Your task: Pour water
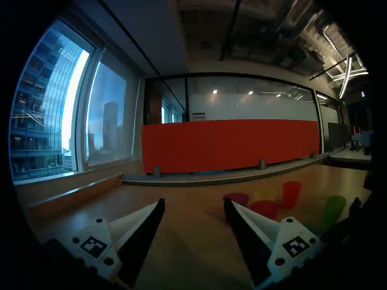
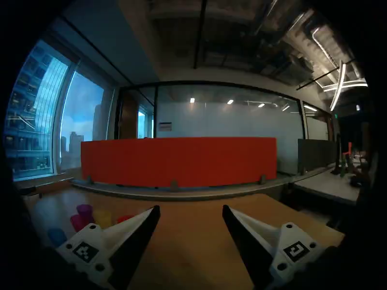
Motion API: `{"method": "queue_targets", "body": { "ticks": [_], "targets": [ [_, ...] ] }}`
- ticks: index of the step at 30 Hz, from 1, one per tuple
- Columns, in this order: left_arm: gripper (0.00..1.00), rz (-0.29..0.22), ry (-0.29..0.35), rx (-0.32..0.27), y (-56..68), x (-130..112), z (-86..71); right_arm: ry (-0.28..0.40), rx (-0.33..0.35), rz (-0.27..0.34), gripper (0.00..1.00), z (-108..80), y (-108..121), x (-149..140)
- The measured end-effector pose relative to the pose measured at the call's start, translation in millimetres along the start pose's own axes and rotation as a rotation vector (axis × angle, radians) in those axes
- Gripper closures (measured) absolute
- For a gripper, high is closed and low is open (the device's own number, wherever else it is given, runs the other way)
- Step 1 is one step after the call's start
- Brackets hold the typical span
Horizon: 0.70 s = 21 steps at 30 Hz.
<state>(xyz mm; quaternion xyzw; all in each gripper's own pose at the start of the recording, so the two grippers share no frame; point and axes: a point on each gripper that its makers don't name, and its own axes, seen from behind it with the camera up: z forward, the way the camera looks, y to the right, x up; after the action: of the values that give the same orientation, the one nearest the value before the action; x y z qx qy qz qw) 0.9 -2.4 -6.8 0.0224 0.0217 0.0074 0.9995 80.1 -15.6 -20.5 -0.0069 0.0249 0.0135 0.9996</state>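
Coloured cups [image 1: 291, 193] on table [image 1: 193, 232], orange partition [image 1: 227, 145] behind

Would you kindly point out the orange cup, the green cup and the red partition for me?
orange cup [image 1: 291, 194], left gripper view, side wall.
green cup [image 1: 334, 211], left gripper view, side wall.
red partition [image 1: 227, 145], left gripper view, front panel.

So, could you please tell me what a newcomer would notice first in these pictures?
The red panel across the back stands out first, in both views. Next come the coloured cups clustered on the wooden table, ahead and right of the open left gripper. Tall windows at left show towers.
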Motion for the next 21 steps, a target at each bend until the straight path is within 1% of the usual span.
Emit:
{"method": "queue_targets", "body": {
  "ticks": [6, 12, 21],
  "targets": [
    [0.1, -0.025, 0.001, -0.008, -0.2, -5.0, 1.9, 0.001, -0.002, -0.004, 0.0, -1.1, -1.1, 1.3],
    [0.09, -0.028, -0.015, -0.012, -1.0, -15.8, 4.4, -0.001, -0.005, -0.004, 0.0, -3.0, 0.4, 3.3],
    [0.09, -0.037, -0.017, -0.027, 2.6, -20.7, 7.0, 0.0, -0.005, -0.012, 0.0, -5.0, -0.5, 5.5]
  ]
}}
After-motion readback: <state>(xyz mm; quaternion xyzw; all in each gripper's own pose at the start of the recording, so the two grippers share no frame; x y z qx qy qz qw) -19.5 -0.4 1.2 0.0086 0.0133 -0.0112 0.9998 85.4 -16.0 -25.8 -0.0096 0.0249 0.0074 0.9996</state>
